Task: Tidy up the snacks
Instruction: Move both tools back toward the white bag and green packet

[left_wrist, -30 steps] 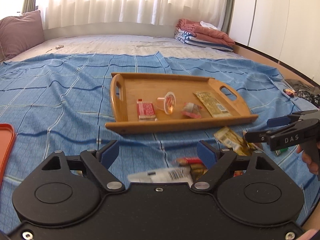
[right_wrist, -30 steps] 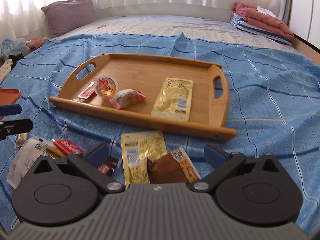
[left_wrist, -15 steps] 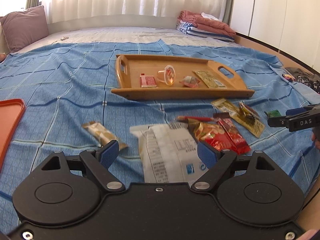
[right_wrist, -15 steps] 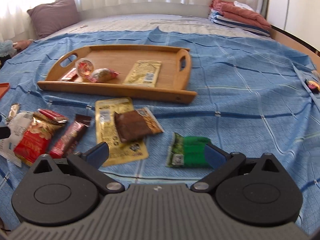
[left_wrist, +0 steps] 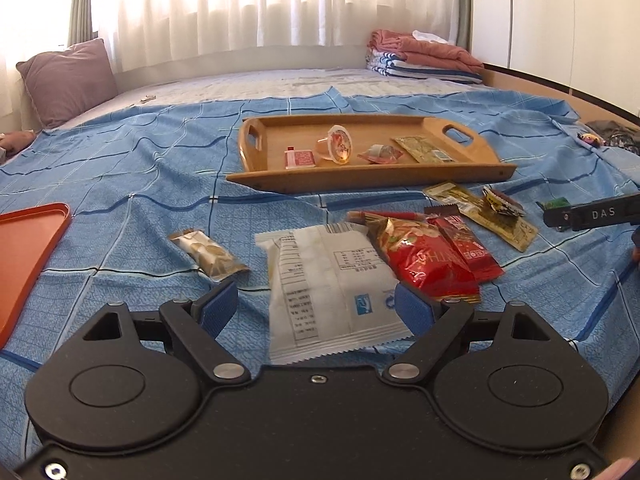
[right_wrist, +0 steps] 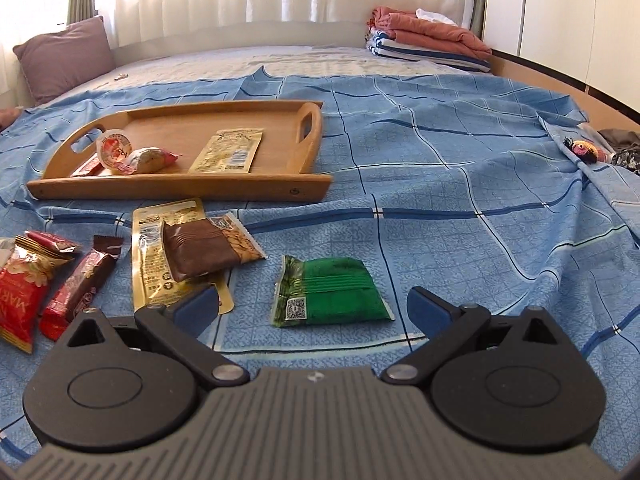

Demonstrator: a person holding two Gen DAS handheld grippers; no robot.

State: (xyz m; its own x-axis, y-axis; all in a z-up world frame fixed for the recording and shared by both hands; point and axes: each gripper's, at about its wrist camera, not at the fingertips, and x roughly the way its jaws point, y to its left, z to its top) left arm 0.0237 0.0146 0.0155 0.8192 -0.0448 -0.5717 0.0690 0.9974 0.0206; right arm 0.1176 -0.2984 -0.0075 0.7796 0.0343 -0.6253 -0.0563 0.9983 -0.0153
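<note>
- Left claw (left_wrist: pixel 316 306) is wide open with nothing in it, hovering low over the bed. The big white snack bag (left_wrist: pixel 332 292) lies flat right between its blue pads, but neither pad looks to be pressing on it.
- Just off the left claw's right pad there's a red snack bag (left_wrist: pixel 424 260), with a slim red bar (left_wrist: pixel 464 246) lying against its far side. Ahead and to the left of that claw sits a small tan cracker pack (left_wrist: pixel 208 254), on its own.
- Right claw (right_wrist: pixel 316 308) is open too, holding nothing. The green packet (right_wrist: pixel 330 292) lies flat on the blue bedspread (right_wrist: pixel 460 184) between its fingers, clear of both.
- Beyond the right claw's left finger is a gold pouch (right_wrist: pixel 150 252) with a brown wrapped bar (right_wrist: pixel 200 250) lying on top of it.
- The wooden tray (right_wrist: pixel 180 190) is further ahead of the right claw and to the left. It holds a jelly cup (right_wrist: pixel 114 148), a small wrapped snack (right_wrist: pixel 150 159) touching the cup, a gold sachet (right_wrist: pixel 228 150) and what I think is a flat red packet (left_wrist: pixel 298 158); it's mostly hidden behind the cup from the right side.
- An orange tray (left_wrist: pixel 24 256) pokes in far left of the left claw.
</note>
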